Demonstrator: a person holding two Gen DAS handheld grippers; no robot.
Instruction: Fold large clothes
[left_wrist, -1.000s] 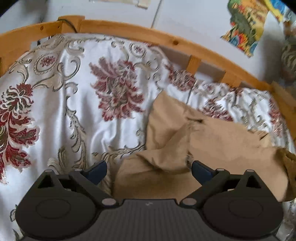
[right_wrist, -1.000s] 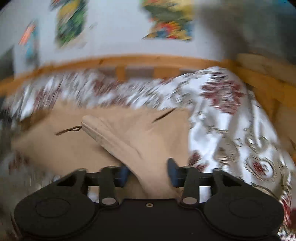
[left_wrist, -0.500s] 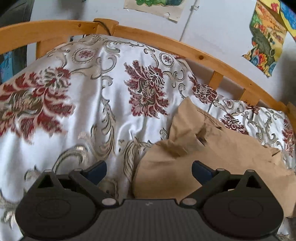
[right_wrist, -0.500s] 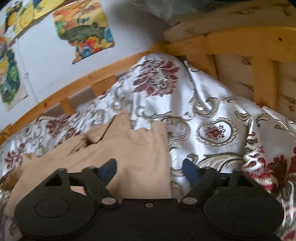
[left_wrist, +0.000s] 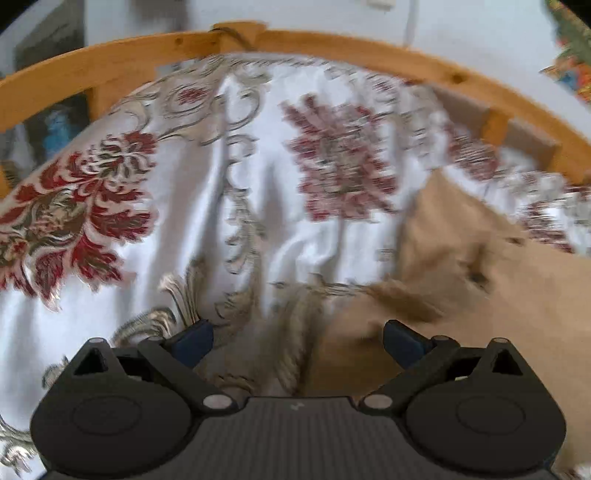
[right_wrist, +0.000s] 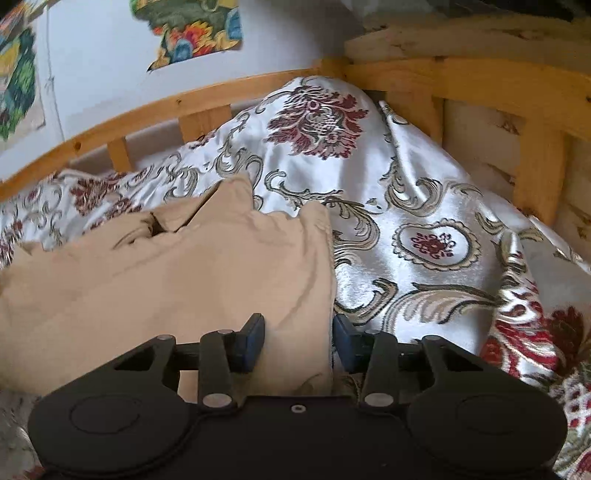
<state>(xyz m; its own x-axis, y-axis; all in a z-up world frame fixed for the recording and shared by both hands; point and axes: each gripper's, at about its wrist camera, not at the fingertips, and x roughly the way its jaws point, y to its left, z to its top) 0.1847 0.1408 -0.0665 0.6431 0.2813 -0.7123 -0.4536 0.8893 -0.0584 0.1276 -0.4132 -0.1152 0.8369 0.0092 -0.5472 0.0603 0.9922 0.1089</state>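
Observation:
A tan garment (right_wrist: 166, 280) lies rumpled on a floral satin bedspread (right_wrist: 424, 184). My right gripper (right_wrist: 299, 339) straddles the garment's near right edge. Its jaws are closing, the cloth fills most of the gap, and a thin slit still shows beside the right pad (right_wrist: 345, 345). In the blurred left wrist view the same garment (left_wrist: 498, 295) fills the lower right. My left gripper (left_wrist: 295, 338) stands wide open low over the bedspread (left_wrist: 258, 184), with the garment's left edge under its right finger and nothing pinched.
A wooden bed rail (left_wrist: 332, 40) curves round the far side. In the right wrist view it meets a slatted wooden end frame (right_wrist: 480, 77). Colourful posters (right_wrist: 192, 33) hang on the white wall behind. The bedspread bunches into a high fold (right_wrist: 317, 110) at the corner.
My right gripper let go of a raised fold, opened wide, swung right and narrowed around the garment's right edge. My left gripper, still open, swung left and dipped, so the garment slid right.

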